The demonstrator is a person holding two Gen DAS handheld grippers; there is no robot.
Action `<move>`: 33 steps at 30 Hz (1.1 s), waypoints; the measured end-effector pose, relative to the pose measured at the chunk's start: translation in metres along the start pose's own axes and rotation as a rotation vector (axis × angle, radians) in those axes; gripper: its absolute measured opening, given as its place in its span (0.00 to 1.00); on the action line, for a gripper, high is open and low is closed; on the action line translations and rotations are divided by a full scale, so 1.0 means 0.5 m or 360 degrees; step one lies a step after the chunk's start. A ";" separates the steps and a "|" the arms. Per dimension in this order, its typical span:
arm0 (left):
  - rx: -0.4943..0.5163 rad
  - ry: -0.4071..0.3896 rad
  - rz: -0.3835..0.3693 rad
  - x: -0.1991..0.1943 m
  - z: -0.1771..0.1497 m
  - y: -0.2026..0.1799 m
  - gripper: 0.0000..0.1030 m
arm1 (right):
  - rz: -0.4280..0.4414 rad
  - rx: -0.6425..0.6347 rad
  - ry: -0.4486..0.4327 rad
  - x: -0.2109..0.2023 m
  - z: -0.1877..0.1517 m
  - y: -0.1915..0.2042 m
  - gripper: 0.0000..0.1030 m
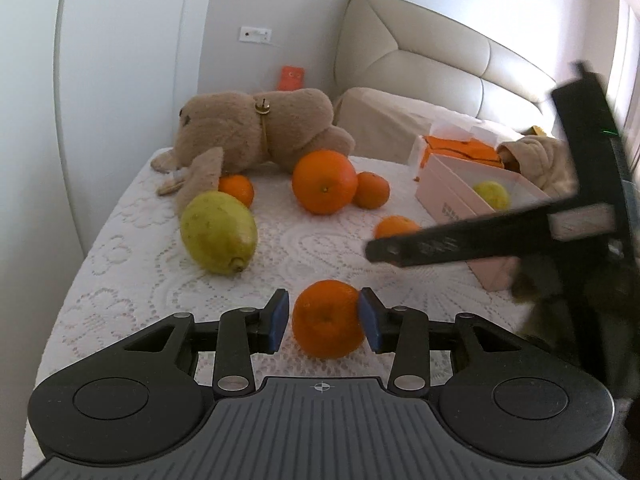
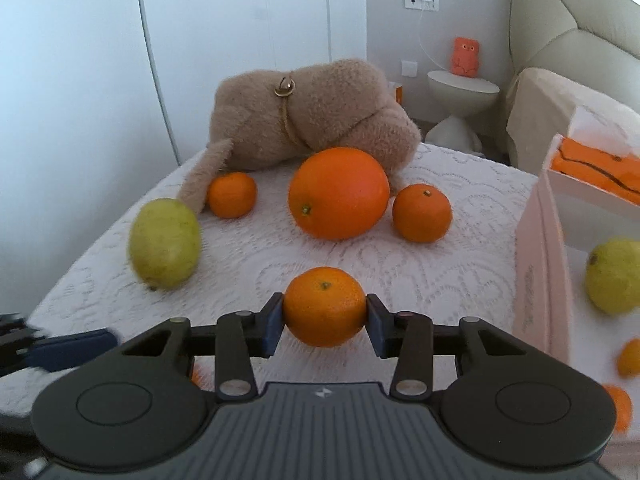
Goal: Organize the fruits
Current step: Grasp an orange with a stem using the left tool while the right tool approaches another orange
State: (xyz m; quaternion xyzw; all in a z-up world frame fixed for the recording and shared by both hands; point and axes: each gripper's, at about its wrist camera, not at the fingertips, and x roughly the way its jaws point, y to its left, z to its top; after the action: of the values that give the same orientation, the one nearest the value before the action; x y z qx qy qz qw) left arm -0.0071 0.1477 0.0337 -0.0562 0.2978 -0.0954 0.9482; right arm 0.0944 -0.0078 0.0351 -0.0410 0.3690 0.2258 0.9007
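Right gripper (image 2: 325,320) has its blue pads clamped on a small, dimpled mandarin (image 2: 325,306) at lower centre, over the white lace bedspread (image 2: 256,256). Left gripper (image 1: 323,320) straddles another mandarin (image 1: 328,318), fingers apart, only the right pad touching. Behind: one big smooth orange (image 2: 338,193), two mandarins, one matte green pear (image 2: 165,243), a fuzzy plush toy (image 2: 312,112); a second pear (image 2: 614,276) in the pink box (image 2: 538,264), right edge.

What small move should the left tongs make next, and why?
Probably close the left tongs a little more. The nearest mandarin already sits between their pads on the lace cover. One pad touches it, but a gap shows at the other. The right tongs already grip a second mandarin.
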 end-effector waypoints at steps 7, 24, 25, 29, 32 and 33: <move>0.0013 -0.0043 0.0137 -0.015 -0.001 0.013 0.47 | 0.0035 0.0100 0.0013 -0.075 -0.079 -0.010 0.41; -0.0005 0.0026 0.0333 -0.041 0.005 0.032 0.42 | 0.0051 -0.0011 -0.0095 -0.114 -0.175 0.002 0.57; 0.0033 0.0050 0.0350 -0.031 0.002 0.019 0.44 | 0.0051 -0.0025 -0.0097 -0.114 -0.176 0.006 0.59; 0.0193 0.0074 0.0491 -0.011 -0.012 -0.014 0.50 | 0.0079 -0.0076 -0.0088 -0.113 -0.180 0.015 0.73; 0.0185 0.0082 0.0509 -0.006 -0.012 -0.012 0.51 | 0.0081 -0.0086 -0.0085 -0.112 -0.180 0.017 0.75; 0.0166 0.0083 0.0515 -0.005 -0.010 -0.007 0.51 | 0.0081 -0.0087 -0.0085 -0.112 -0.180 0.017 0.75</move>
State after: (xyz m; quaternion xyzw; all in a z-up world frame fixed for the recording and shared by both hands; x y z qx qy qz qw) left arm -0.0124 0.1446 0.0314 0.0442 0.3219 0.0418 0.9448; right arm -0.0026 -0.0430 0.0087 -0.0502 0.3395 0.2597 0.9027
